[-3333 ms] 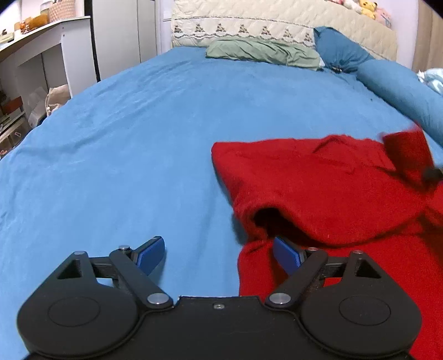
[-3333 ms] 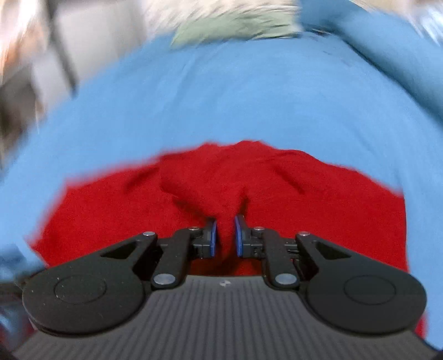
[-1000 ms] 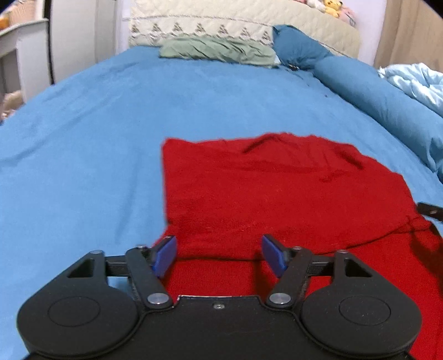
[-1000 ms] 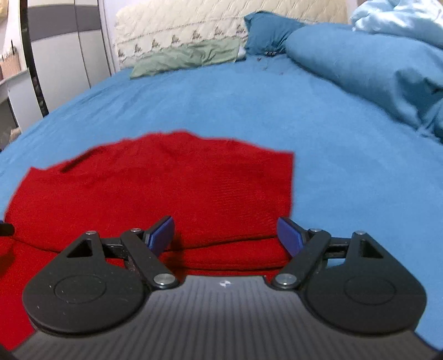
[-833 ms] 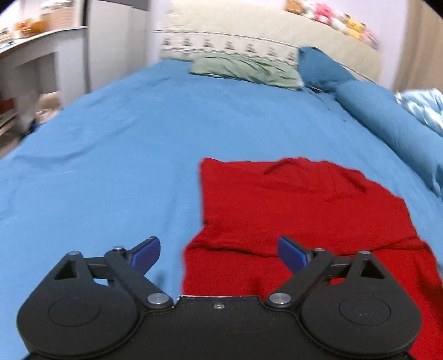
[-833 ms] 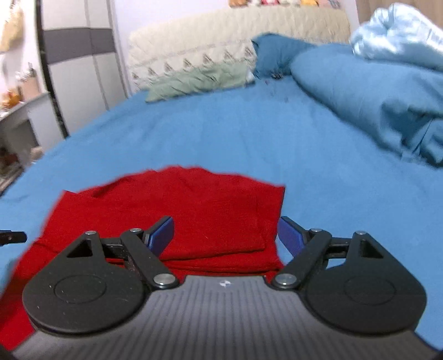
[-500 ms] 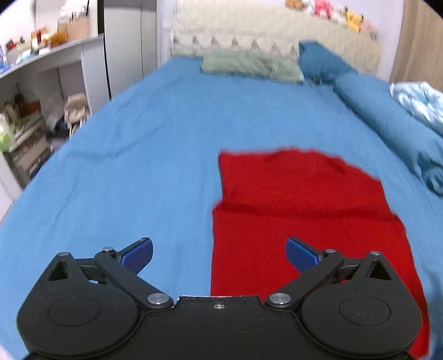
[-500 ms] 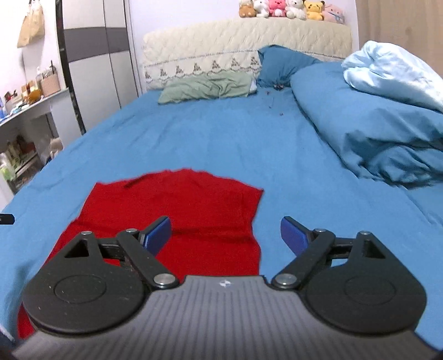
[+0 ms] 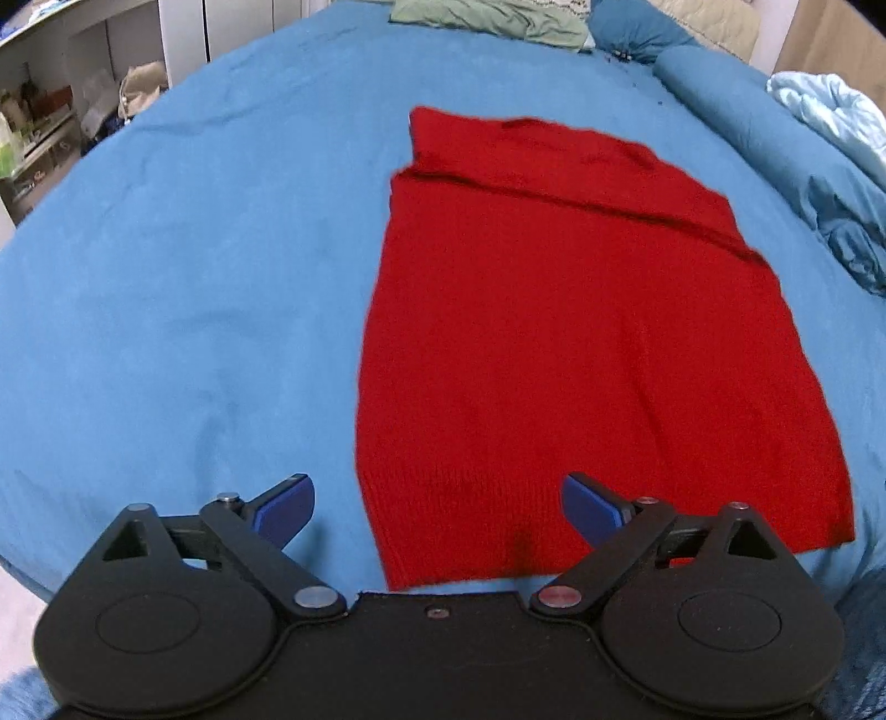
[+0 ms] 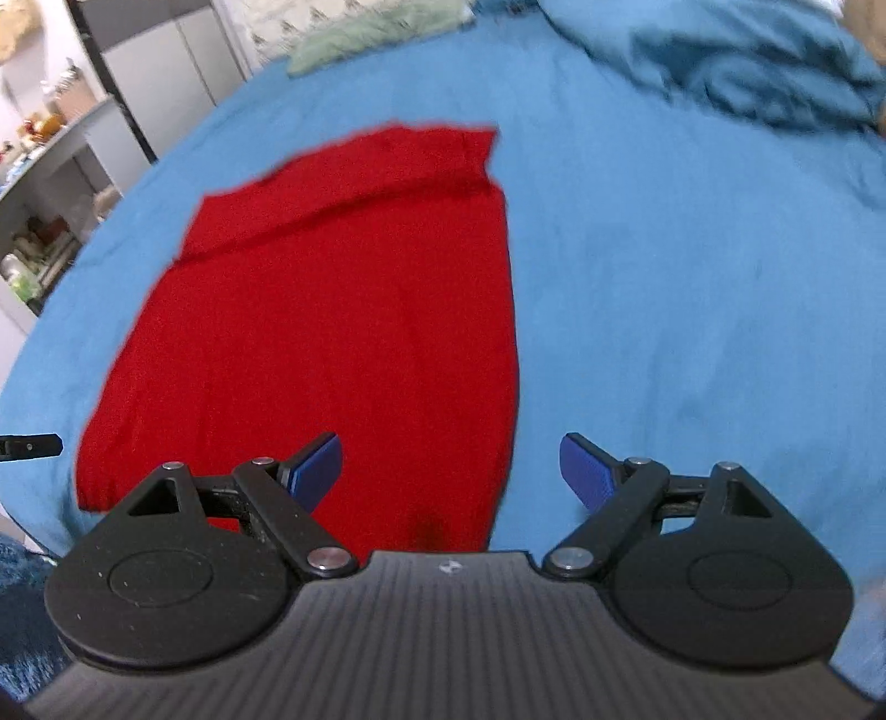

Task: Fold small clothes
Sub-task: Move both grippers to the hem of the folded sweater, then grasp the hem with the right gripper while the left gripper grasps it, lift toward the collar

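A red sweater (image 9: 587, 343) lies flat on a blue bed (image 9: 194, 266), top part folded down, while the left hand-held gripper (image 9: 437, 501) and right hand-held gripper (image 10: 448, 468) hover wide open over its near hem corners, seemingly placed to lift it for another fold.

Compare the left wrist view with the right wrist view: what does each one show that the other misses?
Only the left wrist view shows the red garment's left edge against bare sheet, with the left gripper open around its near left corner.

Only the right wrist view shows the garment's right edge, the right gripper open around the near right corner, and a black tip at the frame's left edge.

Both show the red garment flat on the blue bed, a fold line across its far end, the green pillow and the blue duvet.
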`<action>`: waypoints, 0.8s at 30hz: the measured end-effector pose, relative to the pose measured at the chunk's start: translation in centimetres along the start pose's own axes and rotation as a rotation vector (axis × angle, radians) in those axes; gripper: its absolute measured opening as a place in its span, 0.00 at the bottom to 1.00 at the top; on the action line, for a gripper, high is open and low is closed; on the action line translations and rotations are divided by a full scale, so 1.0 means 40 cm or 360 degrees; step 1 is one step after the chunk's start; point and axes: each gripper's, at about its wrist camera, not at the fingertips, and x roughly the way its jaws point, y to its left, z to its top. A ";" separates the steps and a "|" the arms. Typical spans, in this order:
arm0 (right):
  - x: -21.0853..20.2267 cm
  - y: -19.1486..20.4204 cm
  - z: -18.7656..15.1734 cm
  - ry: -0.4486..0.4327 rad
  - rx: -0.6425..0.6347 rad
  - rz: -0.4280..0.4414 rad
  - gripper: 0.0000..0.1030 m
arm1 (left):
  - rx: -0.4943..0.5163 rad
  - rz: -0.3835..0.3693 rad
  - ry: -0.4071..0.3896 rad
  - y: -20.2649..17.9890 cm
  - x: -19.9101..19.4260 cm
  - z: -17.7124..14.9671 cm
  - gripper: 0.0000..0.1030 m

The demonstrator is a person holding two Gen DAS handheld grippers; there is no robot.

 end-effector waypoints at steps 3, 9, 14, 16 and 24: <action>0.036 -0.008 -0.051 0.0063 0.0060 -0.0008 0.96 | 0.0015 -0.0006 -0.0009 -0.013 0.020 -0.024 0.95; 0.090 -0.002 -0.107 0.0113 0.0060 -0.0084 0.82 | -0.0020 0.0007 -0.0017 -0.004 0.059 -0.071 0.82; 0.110 0.003 -0.119 0.0118 0.0058 -0.0102 0.75 | 0.0024 0.0033 -0.0014 -0.007 0.076 -0.103 0.72; 0.111 0.013 -0.125 0.0110 0.0025 -0.0111 0.69 | 0.0012 0.0029 -0.0023 -0.002 0.072 -0.109 0.70; 0.114 0.041 -0.139 0.0093 -0.0063 -0.0091 0.46 | -0.0037 0.0032 -0.0020 0.011 0.064 -0.111 0.44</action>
